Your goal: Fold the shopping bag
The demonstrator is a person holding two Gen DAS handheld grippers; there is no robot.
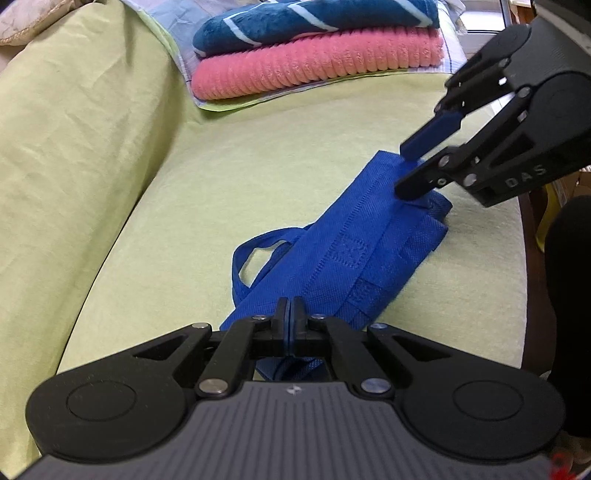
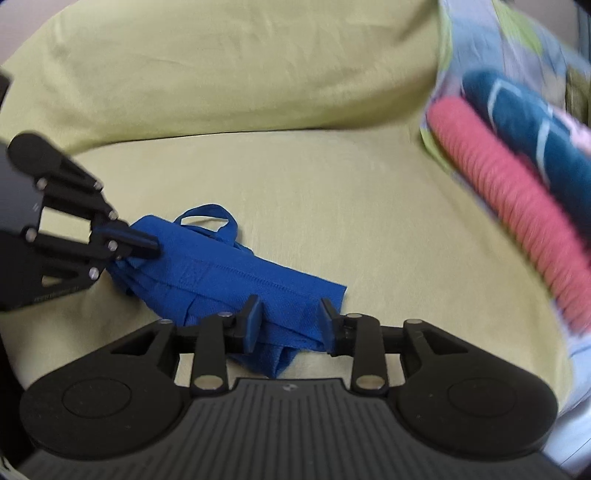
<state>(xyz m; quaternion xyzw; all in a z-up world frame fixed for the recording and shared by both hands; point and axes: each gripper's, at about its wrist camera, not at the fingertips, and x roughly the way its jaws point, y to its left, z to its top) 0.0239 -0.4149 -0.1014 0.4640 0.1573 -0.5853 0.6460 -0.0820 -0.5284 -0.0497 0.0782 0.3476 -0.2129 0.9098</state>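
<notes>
A blue woven shopping bag (image 1: pixel 351 240) (image 2: pixel 221 273) lies folded into a long narrow strip on the yellow-green sofa seat (image 1: pixel 240 166). Its handle loops (image 1: pixel 251 258) stick out on one side. My left gripper (image 1: pixel 291 314) (image 2: pixel 147 243) is shut on one end of the strip. At the opposite end my right gripper (image 1: pixel 402 170) (image 2: pixel 290 321) stands open; the bag's end lies between its fingers with a gap to each pad.
Folded towels, pink (image 1: pixel 314 66) under dark blue striped (image 1: pixel 306 22), are stacked on a checked cloth at the seat's far end. The backrest cushion (image 1: pixel 74 147) rises along one side. The seat's front edge (image 1: pixel 532 258) runs near the right gripper.
</notes>
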